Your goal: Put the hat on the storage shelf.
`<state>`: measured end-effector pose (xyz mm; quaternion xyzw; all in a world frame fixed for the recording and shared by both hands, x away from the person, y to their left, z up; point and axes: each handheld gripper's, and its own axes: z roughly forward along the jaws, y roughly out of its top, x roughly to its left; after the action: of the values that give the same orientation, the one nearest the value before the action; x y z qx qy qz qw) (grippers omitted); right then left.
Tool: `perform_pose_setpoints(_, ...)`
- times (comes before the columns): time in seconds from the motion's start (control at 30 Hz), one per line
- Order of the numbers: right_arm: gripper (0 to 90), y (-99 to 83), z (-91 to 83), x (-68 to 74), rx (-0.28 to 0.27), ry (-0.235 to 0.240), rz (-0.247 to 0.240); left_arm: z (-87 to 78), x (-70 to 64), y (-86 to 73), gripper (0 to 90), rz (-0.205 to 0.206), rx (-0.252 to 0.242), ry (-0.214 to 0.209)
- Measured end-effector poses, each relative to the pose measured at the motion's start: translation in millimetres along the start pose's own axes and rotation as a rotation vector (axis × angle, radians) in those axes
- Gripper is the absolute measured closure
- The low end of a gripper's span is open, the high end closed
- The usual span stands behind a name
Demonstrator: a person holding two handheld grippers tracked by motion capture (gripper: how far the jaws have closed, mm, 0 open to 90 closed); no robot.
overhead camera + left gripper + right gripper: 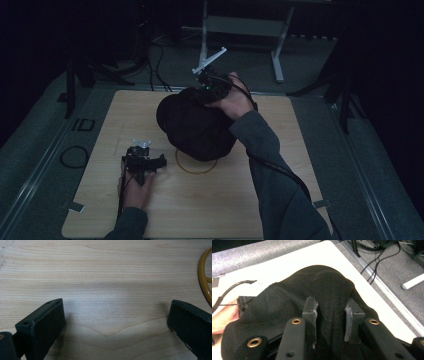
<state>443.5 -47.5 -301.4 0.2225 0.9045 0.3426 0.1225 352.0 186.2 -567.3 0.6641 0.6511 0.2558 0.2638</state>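
tabletop (210, 200) of pale wood carries a black cloth (195, 125) heaped over its far middle, partly covering a yellow ring (196, 169). right tongs (329, 315) pinch a fold at the heap's far edge, so any lift comes from there. left tongs (115, 322) rest wide open, near-left of the cloth, gripping nothing.
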Motion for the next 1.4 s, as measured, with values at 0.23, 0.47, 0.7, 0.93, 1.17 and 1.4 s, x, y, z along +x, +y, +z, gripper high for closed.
perform_pose_setpoints(0.23, 42.4, -3.0, 0.8, -4.6, -0.017, 0.013, 0.06, -0.2, 0.0, 0.0, 1.2, 0.001, 0.002, 0.0)
perform_pose_setpoints(0.47, 25.0, -7.6, -0.2, -9.8, 0.004, 0.01, 0.129, -0.2, 0.0, 0.0, 1.2, 0.002, 0.002, -0.001)
perform_pose_setpoints(0.7, 21.4, -16.6, -9.2, -16.6, -0.014, 0.033, 0.164, -0.2, 0.0, 0.0, 1.2, 0.002, 0.002, -0.001)
perform_pose_setpoints(0.93, 19.9, -31.2, -25.8, -27.8, -0.028, 0.005, 0.18, 0.0, -0.2, 0.0, 1.2, -0.002, -0.001, -0.001)
perform_pose_setpoints(1.17, 21.9, -61.5, -35.9, -48.1, -0.005, -0.051, 0.279, 0.0, -0.3, -0.1, 1.2, -0.002, -0.001, -0.001)
perform_pose_setpoints(1.4, 30.5, -98.8, -40.5, -66.5, -0.043, -0.076, 0.435, 0.0, -0.2, 0.0, 1.2, -0.002, -0.001, -0.001)
